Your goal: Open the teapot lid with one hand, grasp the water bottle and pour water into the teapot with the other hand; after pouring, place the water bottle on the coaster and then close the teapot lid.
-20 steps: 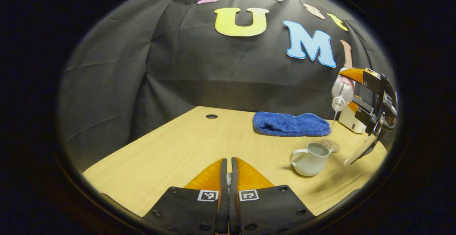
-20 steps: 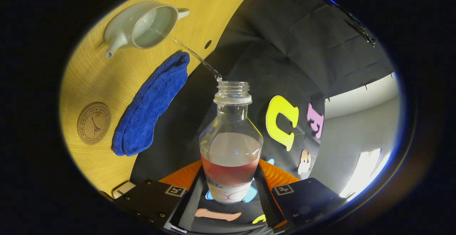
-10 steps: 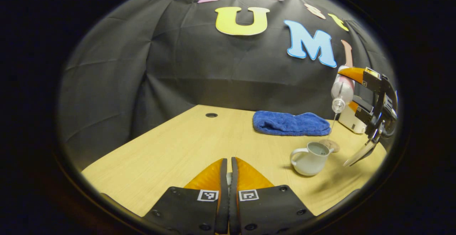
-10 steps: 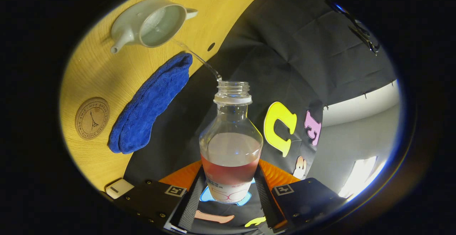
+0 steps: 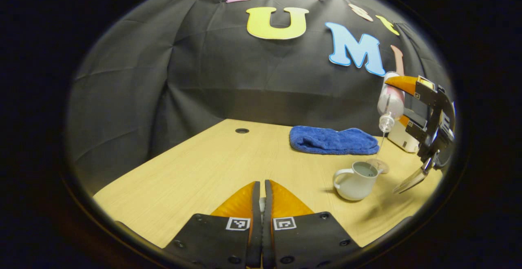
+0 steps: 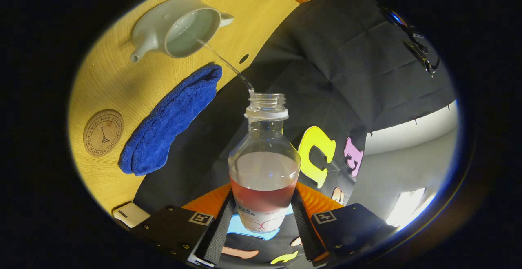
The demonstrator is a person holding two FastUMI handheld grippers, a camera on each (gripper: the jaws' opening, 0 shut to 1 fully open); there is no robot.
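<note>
1. Your left hand-held gripper (image 5: 261,197) hung over the desk (image 5: 212,171) with its fingers pressed together; whether the lid sat between them could not be told.
2. The open teapot (image 5: 355,181) stood right of centre, the coaster (image 6: 103,132) just beyond it.
3. Your right hand-held gripper (image 6: 264,216) clamped the tilted water bottle (image 6: 265,171), which poured a thin stream. Drift sideways would likely spill water onto the desk.

white teapot (image 6: 179,28), blue towel (image 6: 171,118), tan coaster (image 6: 103,132) w/ dark print
</note>
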